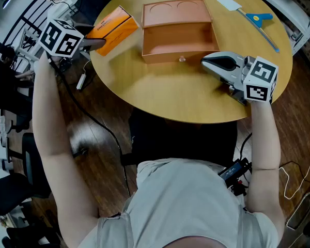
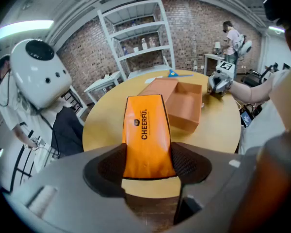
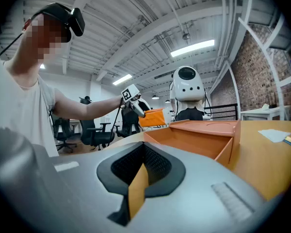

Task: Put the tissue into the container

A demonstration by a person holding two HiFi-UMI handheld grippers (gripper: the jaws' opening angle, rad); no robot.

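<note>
The tissue is an orange pack [image 1: 113, 31] printed "CHEERFUL", at the round table's left edge. My left gripper [image 1: 95, 42] is shut on its near end, and in the left gripper view both pads [image 2: 186, 164] press its sides [image 2: 146, 135]. The right gripper view shows the pack [image 3: 152, 117] held above the tabletop. The container is an open orange-brown box [image 1: 178, 35] with a raised back shelf, in the middle of the table [image 2: 182, 106]. My right gripper [image 1: 206, 62] lies on the table just right of the box's front, jaws shut with nothing in them [image 3: 138, 178].
A white card [image 1: 226, 2] and a blue-handled tool [image 1: 261, 25] lie at the table's far right. The wooden table [image 1: 186, 97] ends close to my body. Cables and office chairs [image 1: 5, 87] crowd the floor at left. A white robot head [image 2: 39, 72] stands behind the table.
</note>
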